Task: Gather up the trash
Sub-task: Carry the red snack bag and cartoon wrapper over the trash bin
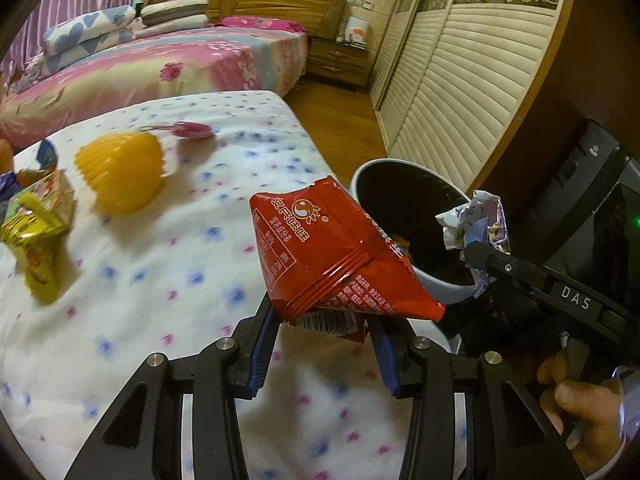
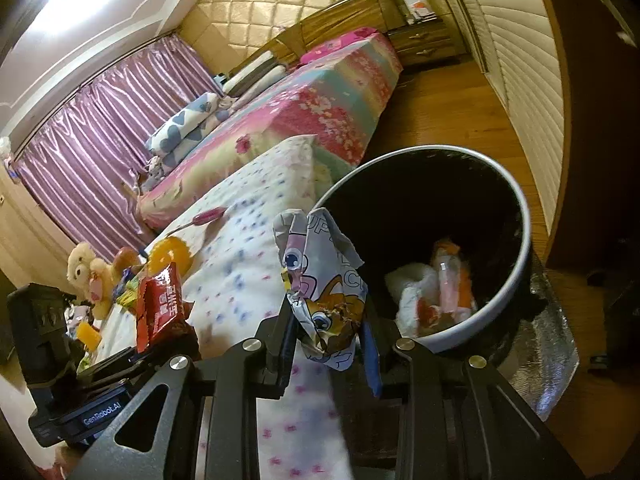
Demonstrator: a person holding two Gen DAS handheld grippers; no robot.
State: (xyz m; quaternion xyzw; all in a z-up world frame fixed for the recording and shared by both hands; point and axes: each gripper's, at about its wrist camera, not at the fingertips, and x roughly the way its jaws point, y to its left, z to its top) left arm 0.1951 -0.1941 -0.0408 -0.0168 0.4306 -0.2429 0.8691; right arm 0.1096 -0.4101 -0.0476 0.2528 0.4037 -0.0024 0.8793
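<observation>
My left gripper (image 1: 324,326) is shut on a red snack bag (image 1: 336,248), which hangs over the edge of the flowered mattress (image 1: 160,280) just left of the trash bin (image 1: 404,196). My right gripper (image 2: 328,344) is shut on a crumpled cartoon-printed wrapper (image 2: 324,280), held beside the bin's near rim (image 2: 516,276). In the left wrist view that wrapper (image 1: 478,220) hangs over the bin's right side. The bin holds white and orange trash (image 2: 436,292). The red bag (image 2: 160,304) and the left gripper's body appear at the left of the right wrist view.
On the mattress lie an orange ribbed cup (image 1: 124,172), a yellow-green carton (image 1: 36,220), a pink object (image 1: 192,130) and soft toys (image 2: 88,272). A pink-covered bed (image 1: 180,60), a nightstand (image 1: 340,60) and a slatted wardrobe (image 1: 460,92) stand beyond. Wood floor surrounds the bin.
</observation>
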